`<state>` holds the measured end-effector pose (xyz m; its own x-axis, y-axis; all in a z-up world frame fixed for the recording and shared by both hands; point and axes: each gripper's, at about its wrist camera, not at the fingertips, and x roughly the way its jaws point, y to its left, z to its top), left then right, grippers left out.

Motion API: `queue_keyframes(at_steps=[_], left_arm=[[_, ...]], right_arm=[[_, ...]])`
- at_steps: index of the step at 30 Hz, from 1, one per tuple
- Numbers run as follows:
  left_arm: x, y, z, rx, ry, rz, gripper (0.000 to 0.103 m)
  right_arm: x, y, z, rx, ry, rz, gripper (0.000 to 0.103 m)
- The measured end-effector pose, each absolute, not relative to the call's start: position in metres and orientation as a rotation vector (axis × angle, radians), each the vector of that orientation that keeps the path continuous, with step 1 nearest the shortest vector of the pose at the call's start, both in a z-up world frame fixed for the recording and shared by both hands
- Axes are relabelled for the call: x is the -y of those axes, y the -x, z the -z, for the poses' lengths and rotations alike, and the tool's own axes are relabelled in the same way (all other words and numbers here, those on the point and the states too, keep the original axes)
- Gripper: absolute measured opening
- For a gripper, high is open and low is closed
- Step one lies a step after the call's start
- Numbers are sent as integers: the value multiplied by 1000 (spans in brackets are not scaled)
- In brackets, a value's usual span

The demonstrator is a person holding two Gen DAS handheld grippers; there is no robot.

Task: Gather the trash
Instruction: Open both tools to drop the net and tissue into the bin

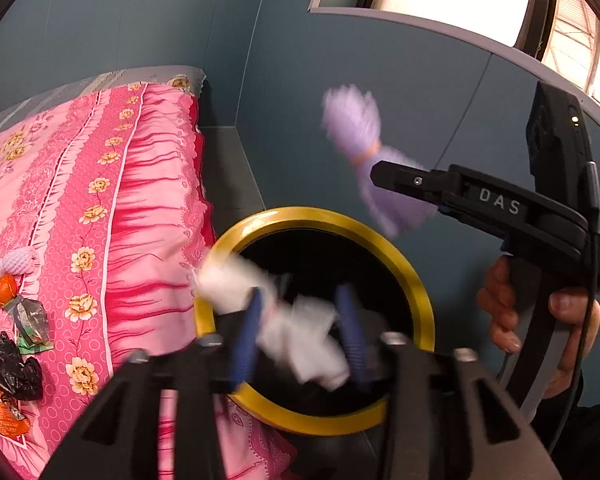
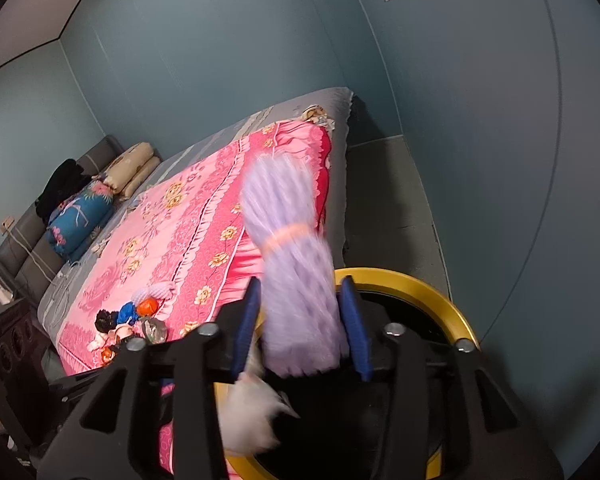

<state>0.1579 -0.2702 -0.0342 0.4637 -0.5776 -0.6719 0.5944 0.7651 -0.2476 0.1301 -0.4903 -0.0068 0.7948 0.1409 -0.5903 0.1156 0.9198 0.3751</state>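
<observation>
Over the gold-rimmed bin (image 1: 316,320), my left hand-held gripper (image 1: 300,332) stands released around a white wrapper (image 1: 284,320); my right hand-held gripper (image 2: 300,332) likewise around a lilac bundle (image 2: 296,280). Both look light, soft; pinch mid-body.

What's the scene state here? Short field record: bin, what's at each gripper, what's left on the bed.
bin: black, yellow rim, on the floor beside the bed
left gripper: fingers apart, blurred white bundle between them, above the bin mouth
right gripper: fingers apart, blurred purple bundle between them, above the bin
bed: pink floral cover
left to collect: small pile of bagged trash on the cover
</observation>
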Motion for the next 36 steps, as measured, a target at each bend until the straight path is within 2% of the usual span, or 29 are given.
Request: queue_keyframes(at_steps=[5, 15, 26, 36], left_arm=[[257, -161, 31, -816, 7, 689, 62], [200, -172, 18, -745, 76, 521, 83], [127, -172, -4, -638, 130, 354, 94], [39, -168, -9, -576, 182, 162, 95]], right_arm=[[496, -126, 2, -625, -417, 24, 53], [483, -122, -13, -534, -368, -32, 76], [403, -134, -41, -443, -251, -242, 86], [344, -149, -53, -441, -203, -362, 91]])
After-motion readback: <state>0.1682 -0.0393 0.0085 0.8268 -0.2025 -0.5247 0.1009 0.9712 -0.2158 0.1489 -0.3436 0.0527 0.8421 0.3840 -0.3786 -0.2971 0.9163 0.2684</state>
